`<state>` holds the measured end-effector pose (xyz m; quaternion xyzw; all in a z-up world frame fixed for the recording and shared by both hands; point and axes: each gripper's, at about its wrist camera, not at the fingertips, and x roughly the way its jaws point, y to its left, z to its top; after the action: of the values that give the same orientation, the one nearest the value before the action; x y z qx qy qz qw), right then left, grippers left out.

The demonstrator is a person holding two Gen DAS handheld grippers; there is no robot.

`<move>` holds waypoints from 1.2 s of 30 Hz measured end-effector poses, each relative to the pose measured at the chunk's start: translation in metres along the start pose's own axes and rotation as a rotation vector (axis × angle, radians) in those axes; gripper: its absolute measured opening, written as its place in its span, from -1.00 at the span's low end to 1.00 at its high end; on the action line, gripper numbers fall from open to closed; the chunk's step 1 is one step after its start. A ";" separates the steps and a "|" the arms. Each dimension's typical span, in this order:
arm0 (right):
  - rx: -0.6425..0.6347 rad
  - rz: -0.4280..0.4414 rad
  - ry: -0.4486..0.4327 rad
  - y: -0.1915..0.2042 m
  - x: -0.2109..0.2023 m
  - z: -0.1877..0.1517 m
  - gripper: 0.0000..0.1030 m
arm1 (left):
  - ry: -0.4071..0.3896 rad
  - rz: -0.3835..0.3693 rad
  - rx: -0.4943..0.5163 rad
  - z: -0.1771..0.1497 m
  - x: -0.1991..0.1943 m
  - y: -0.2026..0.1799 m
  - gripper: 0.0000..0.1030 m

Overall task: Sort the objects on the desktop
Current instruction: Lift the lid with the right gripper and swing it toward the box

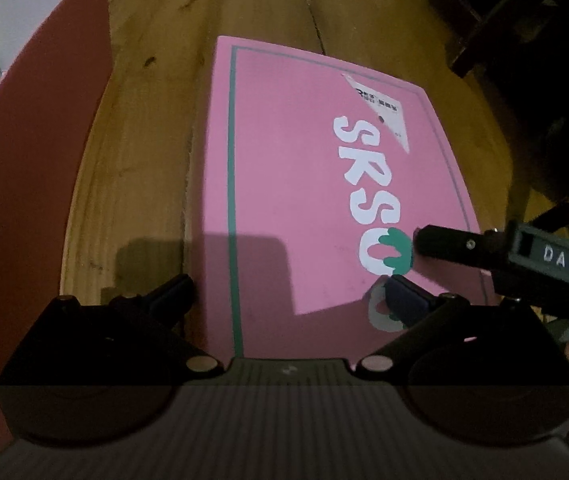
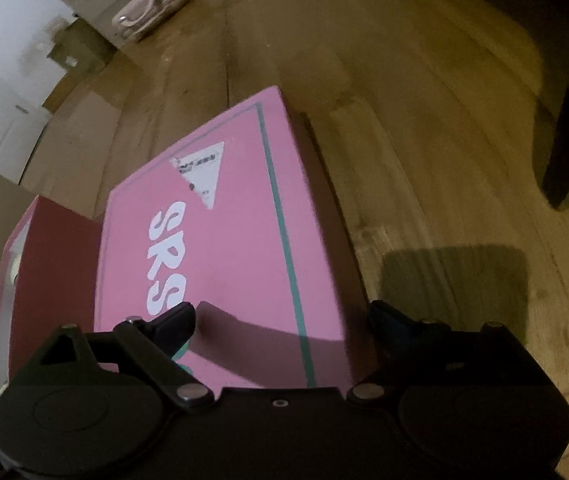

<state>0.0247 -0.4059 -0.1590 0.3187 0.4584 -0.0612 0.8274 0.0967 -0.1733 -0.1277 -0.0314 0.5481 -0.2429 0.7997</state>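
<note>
Both grippers poised over one pink lid, nothing pinched yet.

Left gripper (image 1: 288, 292) spread wide, straddling the near left edge of the lid (image 1: 292, 184); right gripper (image 2: 280, 320) likewise spread across the near right edge, pads not visibly pressing. Probably set so for a two-handed lift, one grip per side. Lid lying flat on the table (image 2: 424, 152); beside the lid, one open pink box (image 1: 44, 184), likely where it belongs. Count: two grippers, one lid, one box.
</note>
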 end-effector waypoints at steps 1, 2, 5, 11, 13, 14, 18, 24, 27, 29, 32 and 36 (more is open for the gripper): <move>0.005 0.004 -0.001 -0.001 0.002 0.000 0.90 | -0.006 0.005 -0.005 0.001 0.000 0.000 1.00; 0.009 0.011 0.002 -0.002 0.003 0.001 0.90 | -0.011 0.007 -0.014 0.002 0.001 0.000 1.00; 0.020 0.029 0.013 -0.004 0.008 0.003 0.94 | -0.015 0.000 -0.069 0.007 0.004 0.006 1.00; 0.002 0.054 0.026 -0.008 0.008 0.006 0.95 | -0.002 -0.012 -0.162 0.013 0.008 0.019 1.00; 0.013 0.055 0.027 -0.006 0.011 0.009 0.95 | -0.012 -0.003 -0.171 0.013 0.006 0.020 1.00; 0.021 0.045 0.024 -0.007 0.011 0.010 0.95 | -0.019 -0.001 -0.173 0.013 0.005 0.020 1.00; 0.050 0.036 0.016 -0.006 0.015 0.019 0.96 | -0.016 -0.020 -0.233 0.016 0.011 0.027 1.00; -0.028 0.045 0.049 0.008 0.024 0.025 0.98 | 0.008 -0.059 -0.245 0.017 0.018 0.031 1.00; -0.029 0.053 0.052 0.008 0.024 0.023 0.96 | -0.009 -0.054 -0.218 0.013 0.015 0.027 1.00; -0.024 0.056 0.069 0.007 0.023 0.024 0.95 | -0.018 -0.051 -0.204 0.009 0.012 0.023 1.00; -0.028 0.044 0.055 0.007 0.014 0.022 0.94 | -0.035 -0.062 -0.176 0.006 0.006 0.015 1.00; -0.016 0.059 0.027 0.002 -0.003 0.015 0.94 | -0.071 -0.052 -0.129 0.002 -0.011 0.002 1.00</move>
<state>0.0344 -0.4138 -0.1498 0.3262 0.4605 -0.0290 0.8251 0.0965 -0.1669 -0.1179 -0.1055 0.5328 -0.2267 0.8085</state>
